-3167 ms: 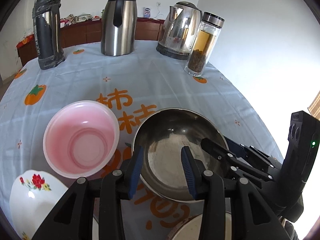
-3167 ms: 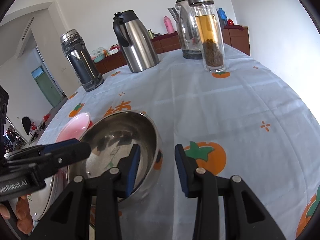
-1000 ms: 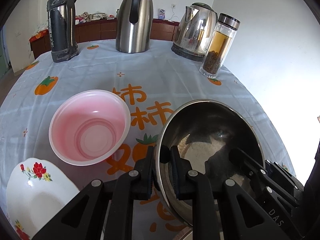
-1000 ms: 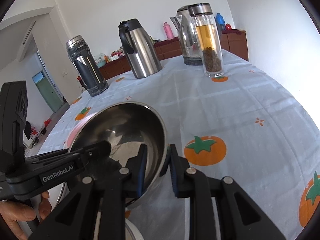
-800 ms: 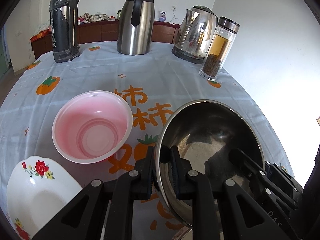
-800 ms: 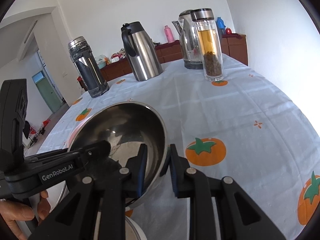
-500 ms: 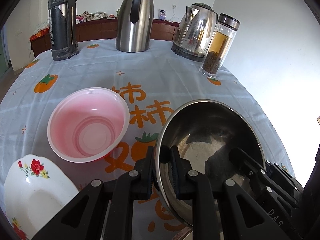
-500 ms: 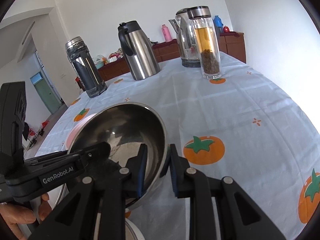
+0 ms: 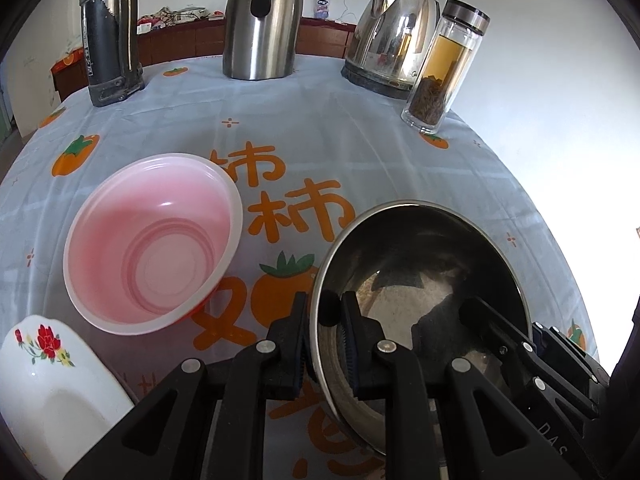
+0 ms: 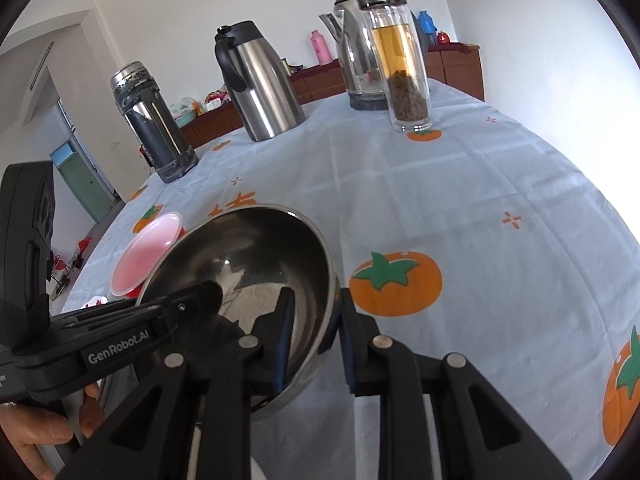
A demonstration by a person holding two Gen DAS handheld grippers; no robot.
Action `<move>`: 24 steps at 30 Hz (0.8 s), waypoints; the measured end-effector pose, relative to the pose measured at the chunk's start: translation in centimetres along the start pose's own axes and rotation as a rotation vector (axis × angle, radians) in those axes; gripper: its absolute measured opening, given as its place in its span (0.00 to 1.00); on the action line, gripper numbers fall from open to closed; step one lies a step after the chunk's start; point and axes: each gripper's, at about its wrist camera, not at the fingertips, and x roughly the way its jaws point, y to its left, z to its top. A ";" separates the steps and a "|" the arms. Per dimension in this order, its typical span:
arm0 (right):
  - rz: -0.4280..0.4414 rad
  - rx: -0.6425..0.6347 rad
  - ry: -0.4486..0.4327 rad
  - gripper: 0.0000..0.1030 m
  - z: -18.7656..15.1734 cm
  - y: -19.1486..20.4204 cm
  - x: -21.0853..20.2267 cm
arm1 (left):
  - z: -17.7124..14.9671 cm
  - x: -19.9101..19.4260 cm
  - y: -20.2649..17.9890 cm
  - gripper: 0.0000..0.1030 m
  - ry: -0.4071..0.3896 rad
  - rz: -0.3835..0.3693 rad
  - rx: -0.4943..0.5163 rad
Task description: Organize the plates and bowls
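Observation:
A steel bowl point(image 9: 420, 272) hangs above the tablecloth, held by both grippers. My left gripper point(image 9: 323, 328) is shut on its left rim. My right gripper point(image 10: 314, 332) is shut on its right rim, and the bowl point(image 10: 256, 276) fills the lower left of the right wrist view. A pink plastic bowl point(image 9: 152, 240) sits upright on the cloth to the left of the steel bowl; it also shows in the right wrist view point(image 10: 144, 256). A white floral plate point(image 9: 48, 392) lies at the near left.
At the back of the table stand a dark flask point(image 9: 110, 36), a steel thermos jug point(image 9: 262, 20), an electric kettle point(image 9: 394, 40) and a glass tea bottle point(image 9: 444, 68). The blue tablecloth point(image 9: 320, 132) has orange fruit prints. The table's right edge point(image 10: 592, 184) drops off.
Earlier both grippers were open around the steel bowl's rim; they have shut on it and lifted it. Over the last second the bowl has stayed held, with slight drift over the table.

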 end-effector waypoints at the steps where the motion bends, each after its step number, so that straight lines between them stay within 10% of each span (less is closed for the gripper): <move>1: -0.001 -0.003 0.000 0.21 0.0 0.1 0.1 | 0.0 0.0 0.0 0.18 -0.001 0.010 0.003; 5: -0.010 -0.011 -0.025 0.26 0.1 0.2 -0.3 | 0.2 -0.6 -0.1 0.21 -0.030 0.046 0.029; 8: -0.037 -0.026 -0.064 0.44 0.2 0.4 -1.1 | 0.5 -1.2 -0.1 0.43 -0.048 0.065 0.036; 24: 0.013 -0.159 -0.058 0.44 2.5 3.6 -1.0 | 1.3 -3.9 2.8 0.44 -0.097 0.075 0.009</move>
